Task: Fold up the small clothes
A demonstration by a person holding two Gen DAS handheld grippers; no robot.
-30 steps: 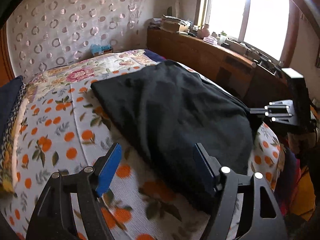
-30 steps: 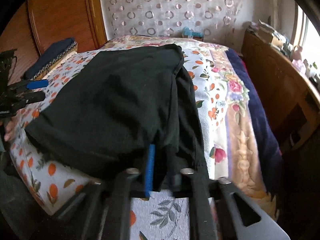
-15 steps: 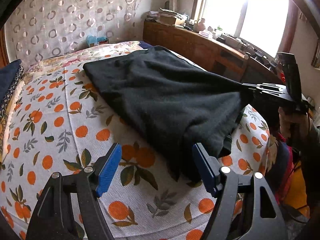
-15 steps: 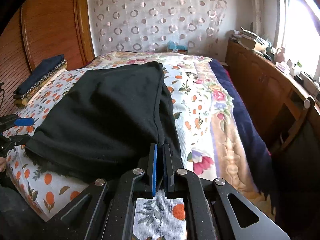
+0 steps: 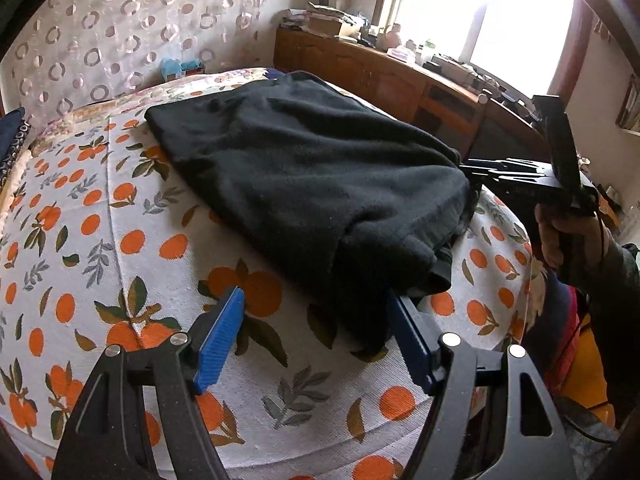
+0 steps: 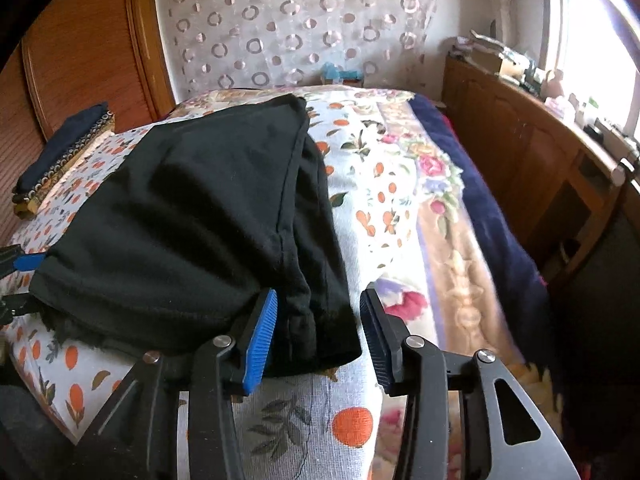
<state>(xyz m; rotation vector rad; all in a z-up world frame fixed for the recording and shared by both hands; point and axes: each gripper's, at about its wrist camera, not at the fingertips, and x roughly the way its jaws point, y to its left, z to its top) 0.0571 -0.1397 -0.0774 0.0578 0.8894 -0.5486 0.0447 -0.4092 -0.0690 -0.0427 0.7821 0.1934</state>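
Black garment (image 5: 312, 184) lies on bedspread (image 5: 120, 240); left gripper (image 5: 316, 344) and right gripper (image 6: 316, 332) fingers spread

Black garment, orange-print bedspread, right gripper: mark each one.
black garment (image 5: 304, 176), left wrist view, middle of its top layer
orange-print bedspread (image 5: 132, 240), left wrist view, bare patch
right gripper (image 6: 318, 322), right wrist view, between its open fingertips

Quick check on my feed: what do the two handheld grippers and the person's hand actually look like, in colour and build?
Both match: the left gripper and right gripper have black angular frames with triangular cut-outs and silver pivot bolts. Their fingers carry blue ribbed pads. In the left wrist view the right gripper shows side-on as a black block with a handle, held by a bare hand with a dark grey sleeve and a thin dark cable alongside.
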